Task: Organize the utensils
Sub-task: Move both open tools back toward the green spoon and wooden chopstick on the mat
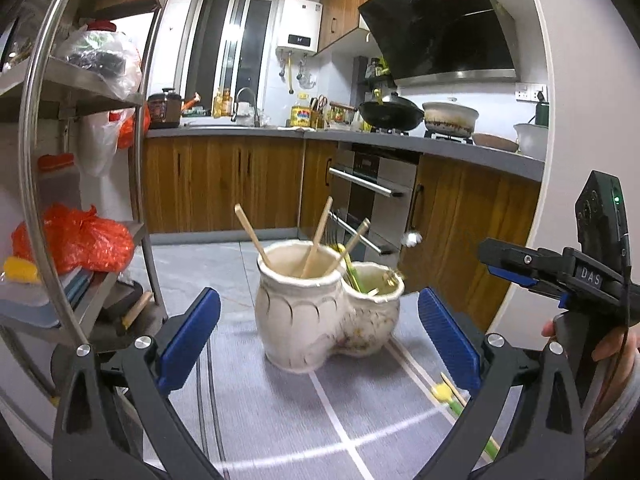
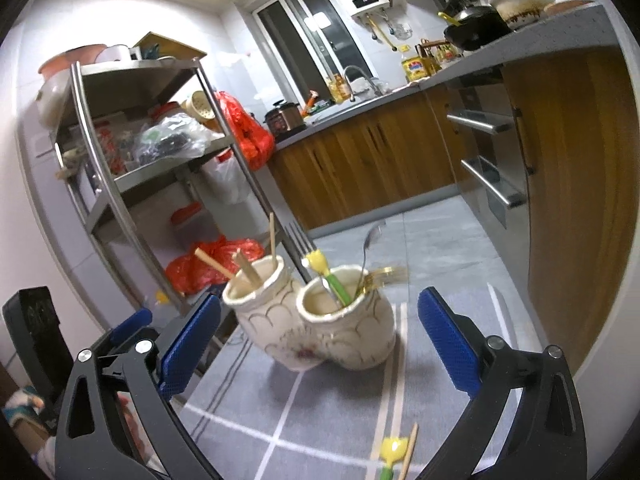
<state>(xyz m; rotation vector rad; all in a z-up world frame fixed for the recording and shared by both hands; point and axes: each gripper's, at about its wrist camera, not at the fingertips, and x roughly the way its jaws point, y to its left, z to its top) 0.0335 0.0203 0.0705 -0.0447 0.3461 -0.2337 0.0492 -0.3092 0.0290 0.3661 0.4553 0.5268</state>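
Observation:
A cream double-pot ceramic utensil holder (image 1: 320,320) stands on a grey cloth-covered table (image 1: 280,420); it also shows in the right wrist view (image 2: 320,328). One pot holds wooden chopsticks (image 1: 316,240). The other pot holds a green utensil with a yellow tulip top (image 2: 326,276), a metal spoon (image 2: 370,240) and a gold fork (image 2: 384,276). A second yellow-topped green utensil (image 1: 448,396) and a chopstick lie on the cloth near me, also in the right wrist view (image 2: 392,454). My left gripper (image 1: 320,340) is open and empty, facing the holder. My right gripper (image 2: 320,340) is open and empty.
A steel shelf rack (image 2: 140,152) with bags and containers stands to the left. Wooden kitchen cabinets (image 1: 224,184), an oven (image 1: 372,196) and a counter with pots lie beyond the table. The right gripper's body (image 1: 560,276) shows at the right of the left wrist view.

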